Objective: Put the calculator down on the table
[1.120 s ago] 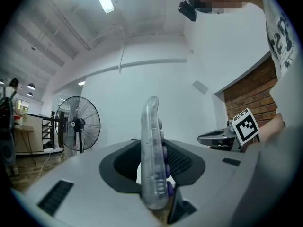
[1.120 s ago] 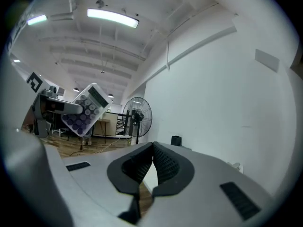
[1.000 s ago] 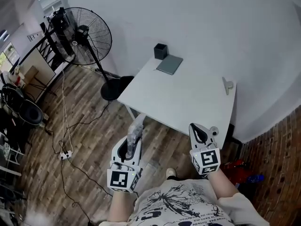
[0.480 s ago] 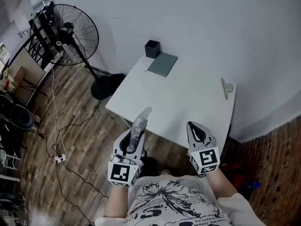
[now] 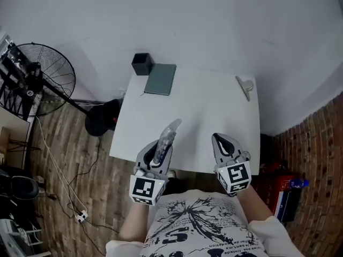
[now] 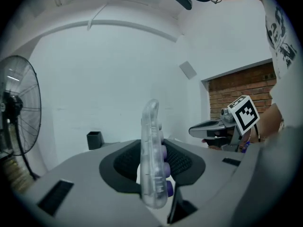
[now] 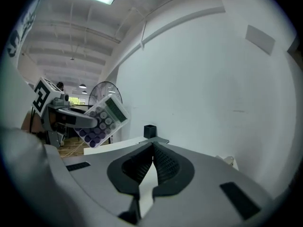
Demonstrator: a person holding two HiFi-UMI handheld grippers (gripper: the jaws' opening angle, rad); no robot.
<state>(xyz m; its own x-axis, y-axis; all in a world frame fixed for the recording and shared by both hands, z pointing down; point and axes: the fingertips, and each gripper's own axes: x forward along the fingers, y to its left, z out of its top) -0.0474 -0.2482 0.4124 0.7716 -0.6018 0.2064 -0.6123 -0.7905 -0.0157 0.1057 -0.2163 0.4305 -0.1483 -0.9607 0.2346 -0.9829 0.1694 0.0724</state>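
Head view: the left gripper (image 5: 161, 155) is above the near edge of the white table (image 5: 214, 108), pinching the calculator (image 5: 168, 135) by its lower end. The calculator sticks out ahead of the jaws, over the tabletop and raised off it.

Left gripper view: the clear casing stands edge-on between the two pads, with the purple keys facing the right-hand pad. Both pads press on it, so the grip looks firm.

Right gripper view: the right gripper (image 7: 152, 162) has its jaws pressed together at the tips with nothing between them. It is level beside the left one and takes no part in the hold. From this side the calculator is tilted, display end up, clearly in the air.

Step in hand, as I judge it: the carry to the table is nearly over and the set-down has not begun.

Surroundings: a black box (image 5: 141, 63) and a grey-green notebook (image 5: 161, 79) sit at the far left corner. A small clip (image 5: 245, 87) lies at the far right edge. All are well apart from the calculator, and the middle of the table is bare.

Next move calls for:
- lowering the left gripper toward the bare middle
- rolling the wrist so the casing lies flat, keys up, rather than landing on its thin edge
- spreading the jaws only once the back rests on the surface

Risk: a release on edge would probably tip it over.
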